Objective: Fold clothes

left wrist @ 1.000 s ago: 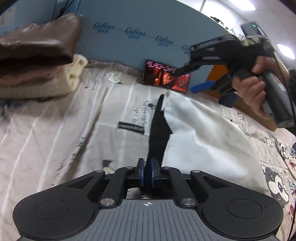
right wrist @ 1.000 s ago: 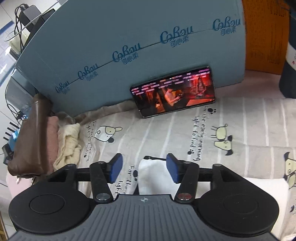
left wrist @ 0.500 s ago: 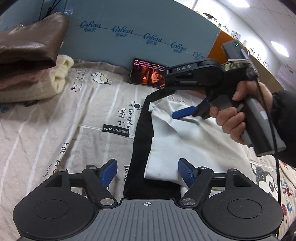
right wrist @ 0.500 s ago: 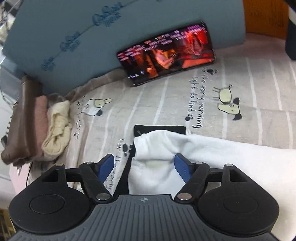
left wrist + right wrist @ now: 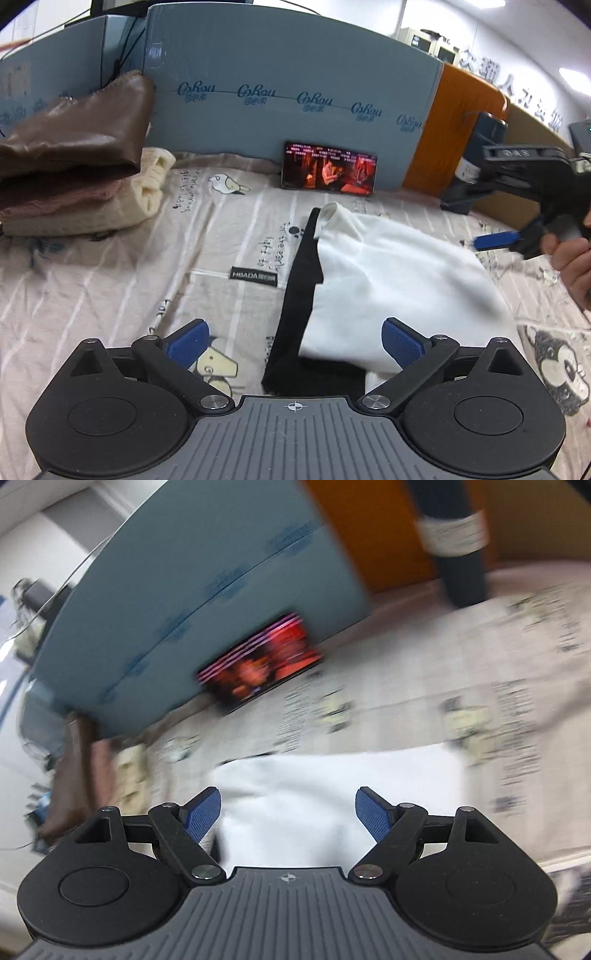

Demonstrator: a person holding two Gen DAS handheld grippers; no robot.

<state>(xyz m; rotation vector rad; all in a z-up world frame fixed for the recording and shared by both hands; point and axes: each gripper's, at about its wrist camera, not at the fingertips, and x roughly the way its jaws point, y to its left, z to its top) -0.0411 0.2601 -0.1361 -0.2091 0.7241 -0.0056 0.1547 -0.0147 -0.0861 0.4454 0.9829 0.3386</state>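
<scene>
A white garment with a black panel along its left edge lies folded on the patterned bedsheet. My left gripper is open and empty just above its near edge. My right gripper shows at the right of the left wrist view, held in a hand above the garment's right side, open. In the blurred right wrist view the right gripper is open over the white garment.
A stack of folded clothes, brown on top and cream below, sits at the left. A phone with a lit screen leans on the blue board. A dark cylinder stands at the right by an orange panel.
My left gripper opened, let go of the garment's edge and drew back. My right gripper pulled away to the right and up; the garment now lies flat.
</scene>
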